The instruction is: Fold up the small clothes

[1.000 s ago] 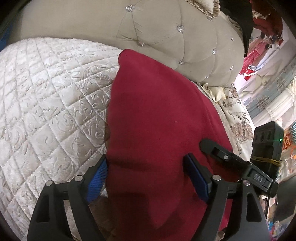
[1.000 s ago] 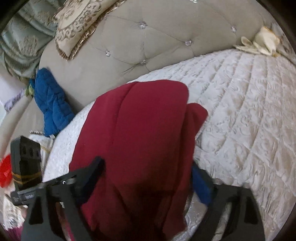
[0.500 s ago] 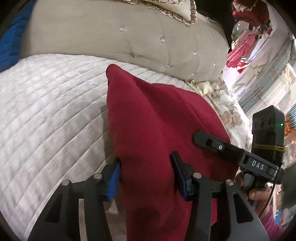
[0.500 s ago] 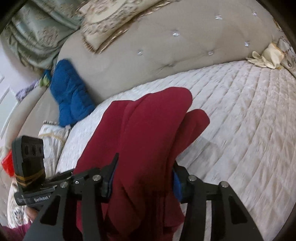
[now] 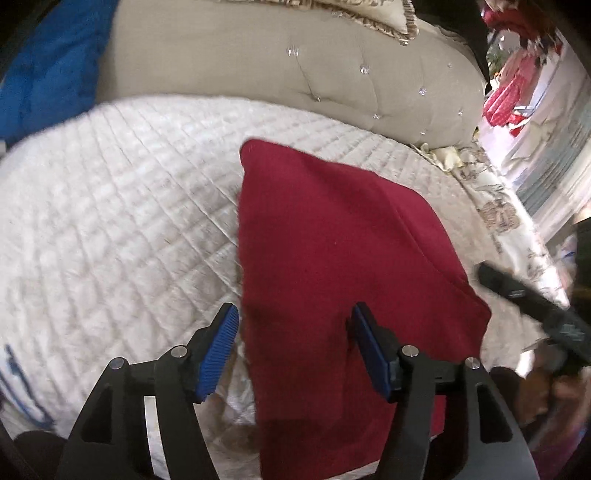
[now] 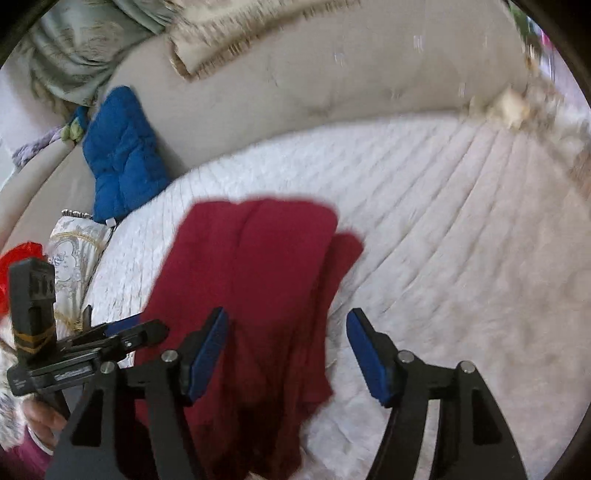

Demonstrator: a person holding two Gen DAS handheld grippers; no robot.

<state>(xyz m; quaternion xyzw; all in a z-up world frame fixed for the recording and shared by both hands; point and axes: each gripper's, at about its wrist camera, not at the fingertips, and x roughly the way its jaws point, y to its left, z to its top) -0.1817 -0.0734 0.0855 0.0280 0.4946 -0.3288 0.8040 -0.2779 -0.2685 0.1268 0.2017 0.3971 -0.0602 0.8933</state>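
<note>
- Left wrist view: the left gripper (image 5: 293, 326) has its blue-padded fingers (image 5: 218, 349) spread wide, holding nothing; the near edge of the red garment (image 5: 332, 266) lies between and under them, with the left pad just off the cloth's left edge.
- In the same view the red garment lies folded on the white quilted bedspread (image 5: 122, 221), one corner pointing away toward the headboard.
- At the right edge, the other gripper's black body shows, blurred, with a hand beneath it.
- Right wrist view: the right gripper (image 6: 284, 338) is also wide open and grips nothing; the red garment (image 6: 255, 266) lies under its left finger (image 6: 207, 350), while the right finger is over the bare bedspread (image 6: 443, 240).
- At lower left, the left gripper (image 6: 122, 332) reaches the garment's left edge.
- Farther off, a blue cushion (image 6: 122, 155) leans against the beige tufted headboard (image 6: 332, 74).
- A patterned pillow (image 6: 240, 33) rests on top of the headboard.
</note>
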